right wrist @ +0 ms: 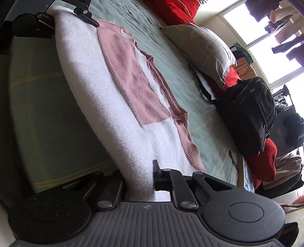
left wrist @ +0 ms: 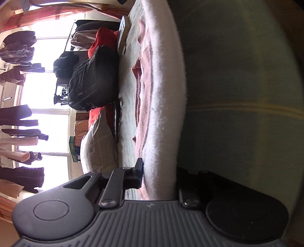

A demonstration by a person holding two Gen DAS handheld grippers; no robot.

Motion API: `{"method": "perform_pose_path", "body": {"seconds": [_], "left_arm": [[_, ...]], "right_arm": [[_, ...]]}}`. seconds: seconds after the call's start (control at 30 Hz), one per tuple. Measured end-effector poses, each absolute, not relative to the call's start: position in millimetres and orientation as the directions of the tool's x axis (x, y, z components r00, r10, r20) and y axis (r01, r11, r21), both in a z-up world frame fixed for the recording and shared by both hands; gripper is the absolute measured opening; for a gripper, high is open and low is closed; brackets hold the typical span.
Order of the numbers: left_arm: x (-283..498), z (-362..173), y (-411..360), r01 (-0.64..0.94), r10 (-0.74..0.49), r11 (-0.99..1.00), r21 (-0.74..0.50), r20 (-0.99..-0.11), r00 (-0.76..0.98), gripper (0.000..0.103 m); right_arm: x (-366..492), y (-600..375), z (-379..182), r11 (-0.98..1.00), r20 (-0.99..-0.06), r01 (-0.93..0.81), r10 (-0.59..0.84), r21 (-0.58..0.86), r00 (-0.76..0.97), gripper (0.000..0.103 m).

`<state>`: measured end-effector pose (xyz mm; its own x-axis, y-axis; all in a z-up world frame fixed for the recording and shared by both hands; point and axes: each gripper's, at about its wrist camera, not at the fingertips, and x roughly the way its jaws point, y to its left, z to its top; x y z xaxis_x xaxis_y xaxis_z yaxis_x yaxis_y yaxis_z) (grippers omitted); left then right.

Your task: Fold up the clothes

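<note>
From the left wrist, the left gripper (left wrist: 158, 176) is pinching the white edge of the sweater (left wrist: 163, 98). The sweater is white and pink and it runs from 6 o'clock up to 12 o'clock, on the green bed (left wrist: 129, 98). Only one finger (left wrist: 139, 171) shows well; the other is hidden behind the cloth. The bite looks small. If the hand pulls too hard, the fuzzy edge could slip out and the fold would flop down. At 9 o'clock a black bag (left wrist: 93, 79) sits on the bed, with a grey pillow (left wrist: 98, 144) at 7 o'clock. They are well apart from the sweater, on its far side.

From the right wrist, the right gripper (right wrist: 140, 178) is pressed together on the same white edge at 6 o'clock. The sweater (right wrist: 114, 91) stretches up to 11 o'clock, where the other gripper (right wrist: 83, 15) holds its far end. The pink part lies on top of the white part. If one hand goes faster than the other, the edge could go crooked and the pink part could bunch up. If the edge is carried too far toward 3 o'clock, it could bump the bag (right wrist: 247, 114) or the pillow (right wrist: 201, 49). The picture is a bit blurry, so I cannot tell how deep the cloth sits between the fingers.
</note>
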<state>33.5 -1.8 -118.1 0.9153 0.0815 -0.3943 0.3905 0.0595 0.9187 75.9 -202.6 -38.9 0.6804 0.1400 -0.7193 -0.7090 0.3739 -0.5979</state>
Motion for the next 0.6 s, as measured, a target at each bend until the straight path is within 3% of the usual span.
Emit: {"method": "perform_pose_path", "body": {"seconds": [0.17,0.33,0.43,0.5,0.57,0.6], "left_arm": [[18,-127,-5,0.393,0.089,0.086,0.916,-0.4,0.912,0.015],[16,-118,0,0.424,0.097,0.127,0.896,-0.437,0.894,0.022],[3,-104,6,0.487,0.096,0.151,0.86,-0.503,0.859,0.023],[-10,-89,15,0.541,0.085,0.196,0.818,-0.564,0.821,0.028],[-27,-77,24,0.571,0.083,0.245,0.783,-0.604,0.793,0.03],[-28,-68,29,0.568,0.089,0.278,0.775,-0.609,0.788,0.03]], "right_arm": [[62,-201,-53,0.384,-0.735,-0.713,0.119,-0.587,0.668,0.013],[67,-209,-53,0.452,-0.777,-0.736,0.137,-0.503,0.615,0.023],[71,-227,-39,0.53,-0.807,-0.75,0.189,-0.396,0.56,0.031],[72,-242,-28,0.565,-0.831,-0.766,0.234,-0.306,0.504,0.048],[68,-258,-16,0.577,-0.846,-0.788,0.293,-0.215,0.445,0.058],[64,-265,-11,0.579,-0.846,-0.796,0.322,-0.179,0.425,0.058]]}}
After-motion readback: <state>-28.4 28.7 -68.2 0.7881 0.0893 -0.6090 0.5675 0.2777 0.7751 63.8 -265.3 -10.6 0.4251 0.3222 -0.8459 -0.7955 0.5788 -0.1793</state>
